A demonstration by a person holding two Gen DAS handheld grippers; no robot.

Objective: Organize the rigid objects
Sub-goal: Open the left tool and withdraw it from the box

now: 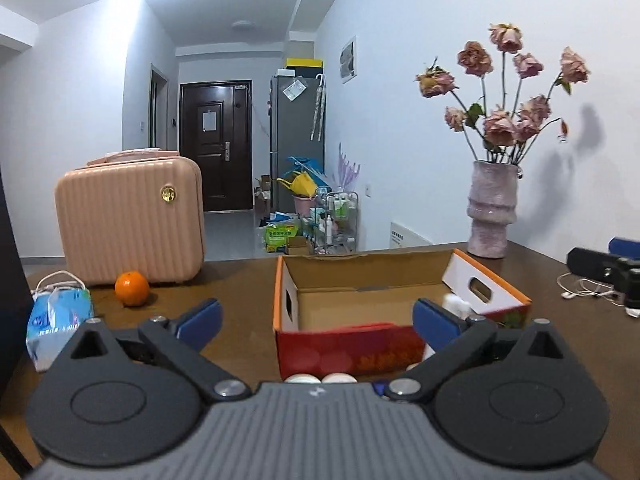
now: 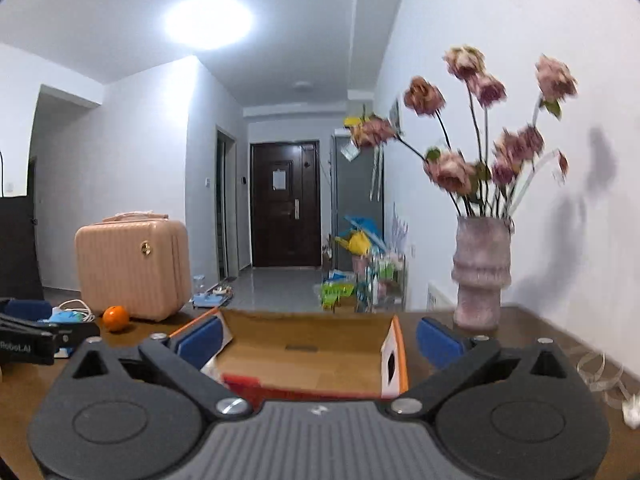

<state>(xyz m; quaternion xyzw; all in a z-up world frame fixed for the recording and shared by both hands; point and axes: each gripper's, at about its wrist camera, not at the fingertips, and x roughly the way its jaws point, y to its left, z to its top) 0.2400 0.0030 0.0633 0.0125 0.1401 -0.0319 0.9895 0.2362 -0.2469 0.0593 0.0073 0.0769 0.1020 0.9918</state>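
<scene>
An open cardboard box [image 1: 396,350] with red front and orange edges stands on the brown table. A white bottle [image 1: 456,306] stands inside it at the right. Two white rounded objects [image 1: 320,378] lie just before the box front. My left gripper [image 1: 318,322] is open and empty, its blue pads either side of the box front. In the right wrist view the same box [image 2: 304,356] lies under my right gripper [image 2: 320,342], which is open and empty. An orange [image 1: 132,288] sits at the left, also seen in the right wrist view [image 2: 116,318].
A pink suitcase [image 1: 128,220] stands at the back left. A tissue pack [image 1: 56,320] lies at the left. A pink vase with dried roses [image 1: 492,212] stands at the back right. White earphones [image 1: 584,286] and a black device [image 1: 600,268] lie far right.
</scene>
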